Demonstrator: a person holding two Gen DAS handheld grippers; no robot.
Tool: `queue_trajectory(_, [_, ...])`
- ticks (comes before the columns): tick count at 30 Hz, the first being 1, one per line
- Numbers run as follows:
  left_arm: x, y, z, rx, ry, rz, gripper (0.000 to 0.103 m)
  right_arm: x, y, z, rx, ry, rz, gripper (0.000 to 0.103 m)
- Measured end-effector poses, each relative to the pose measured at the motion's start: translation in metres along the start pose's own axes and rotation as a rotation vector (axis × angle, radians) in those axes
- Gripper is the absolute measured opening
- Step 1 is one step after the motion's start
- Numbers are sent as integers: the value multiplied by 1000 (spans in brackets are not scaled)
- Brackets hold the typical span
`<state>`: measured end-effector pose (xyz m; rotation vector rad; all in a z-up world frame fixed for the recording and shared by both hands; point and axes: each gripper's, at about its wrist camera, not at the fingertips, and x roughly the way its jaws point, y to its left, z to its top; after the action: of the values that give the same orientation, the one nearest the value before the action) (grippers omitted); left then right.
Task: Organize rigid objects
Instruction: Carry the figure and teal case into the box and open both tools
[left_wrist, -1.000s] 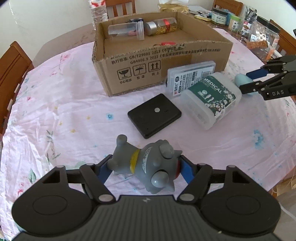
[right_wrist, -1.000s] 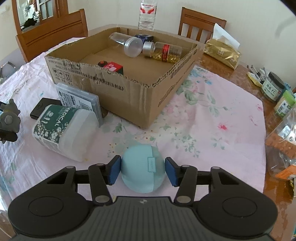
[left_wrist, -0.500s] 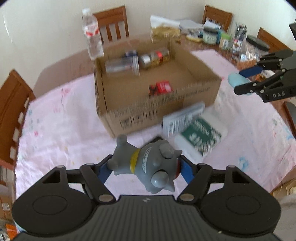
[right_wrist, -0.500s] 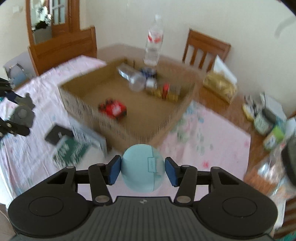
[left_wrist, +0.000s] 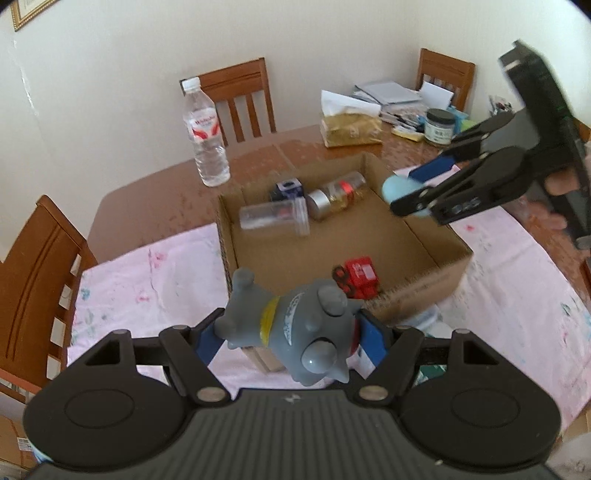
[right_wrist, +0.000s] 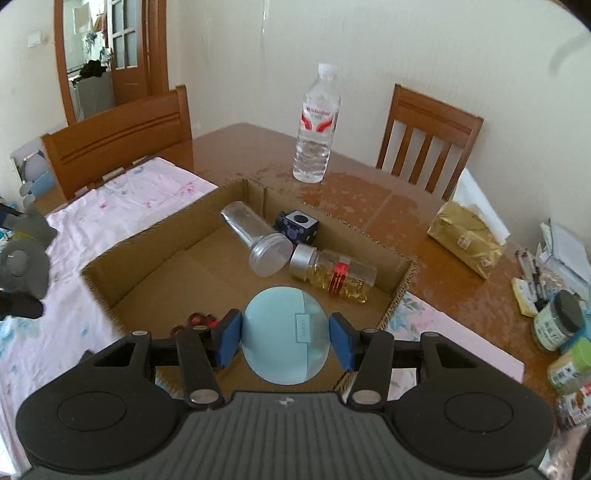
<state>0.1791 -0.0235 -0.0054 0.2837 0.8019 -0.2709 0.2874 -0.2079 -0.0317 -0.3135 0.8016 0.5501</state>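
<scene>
My left gripper (left_wrist: 291, 338) is shut on a grey toy figure (left_wrist: 295, 328) with a yellow collar, held above the near edge of an open cardboard box (left_wrist: 454, 254). My right gripper (right_wrist: 284, 338) is shut on a light blue round case (right_wrist: 284, 334), held over the box's (right_wrist: 402, 280) near right corner; it also shows in the left wrist view (left_wrist: 400, 188). The grey toy figure shows at the left edge of the right wrist view (right_wrist: 22, 262). Inside the box lie a clear jar (left_wrist: 273, 219), a bottle of yellow capsules (left_wrist: 338, 195), a dark cube (left_wrist: 288, 188) and a red toy (left_wrist: 358, 277).
A water bottle (right_wrist: 316, 125) stands on the wooden table behind the box. A gold tissue pack (right_wrist: 465, 243) and several jars (right_wrist: 557, 325) sit at the right. Wooden chairs (right_wrist: 122, 136) surround the table. A pink floral cloth (left_wrist: 147, 273) covers the near part.
Both grippers have risen and moved forward over the box, each still holding its object. The black device, medical bottle and flat case on the cloth have dropped out of view.
</scene>
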Motion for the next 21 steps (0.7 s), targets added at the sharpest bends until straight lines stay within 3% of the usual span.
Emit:
queue_trajectory(7, [14,6,14,-12,-1,19,74,39,-6,13,3,30,-31,58])
queue_trajectory(9, [18,7,18,-7,2,19,74,44,-7,15,4,12,-56,65])
queue_trajectory(11, [22,7,22,-3,0,20,74,43,-8,18,17,3,-78,93])
queue_trajectory(16, [37,12,34,-18,0,8,74,19,-7,22,72,-23,-93,102])
queue_trajectory(21, [60,15,49,-26,-1,-8,74,-10,-3,14,149,-21,-123,103])
